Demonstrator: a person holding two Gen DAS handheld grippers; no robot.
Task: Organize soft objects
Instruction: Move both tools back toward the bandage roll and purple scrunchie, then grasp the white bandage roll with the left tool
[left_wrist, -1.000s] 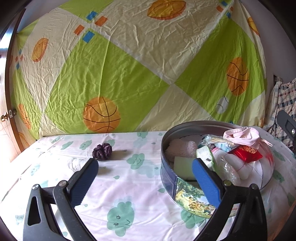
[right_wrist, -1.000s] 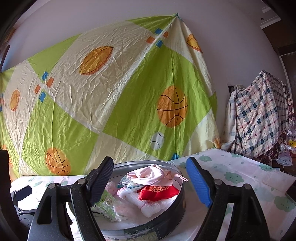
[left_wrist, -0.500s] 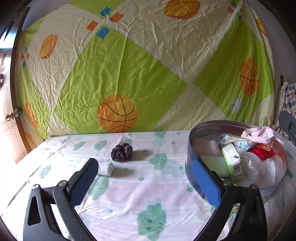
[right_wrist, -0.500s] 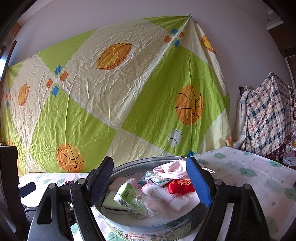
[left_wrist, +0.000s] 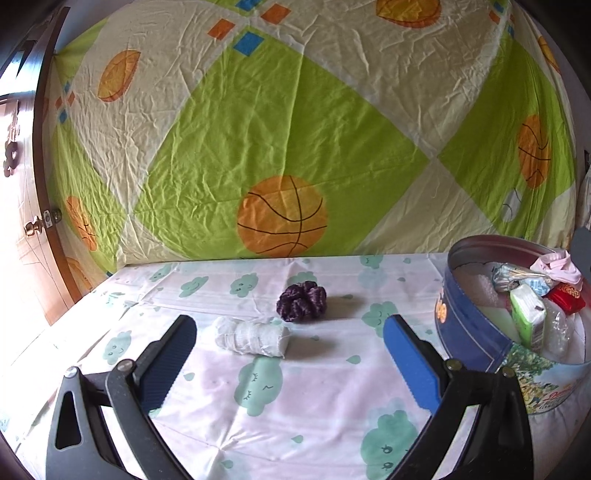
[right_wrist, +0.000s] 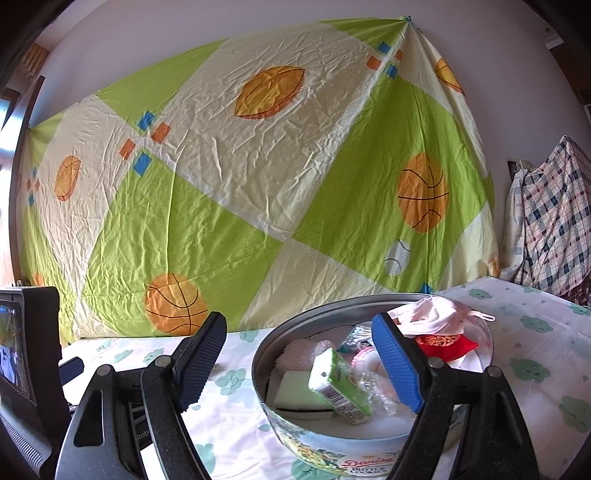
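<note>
A white rolled sock (left_wrist: 252, 336) lies on the cloud-print sheet, with a purple scrunchie (left_wrist: 302, 301) just behind it. My left gripper (left_wrist: 290, 360) is open and empty, its fingers either side of the sock and a little short of it. A round blue cookie tin (left_wrist: 480, 343) at the right holds soft items: a green tissue pack (left_wrist: 529, 320), a red pouch (left_wrist: 567, 298), pink cloth (left_wrist: 556, 264). My right gripper (right_wrist: 299, 365) is open and empty, above the tin's (right_wrist: 332, 439) near left rim.
A sheet with basketball print (left_wrist: 295, 129) hangs behind the bed. A wooden door (left_wrist: 22, 206) stands at the left. A plaid cloth pile (right_wrist: 550, 225) sits at the far right. The left gripper's body (right_wrist: 26, 354) shows at the right wrist view's left edge.
My left gripper has swung left, away from the tin, and the white sock has come into view between its fingers. My right gripper shifted left over the tin.
</note>
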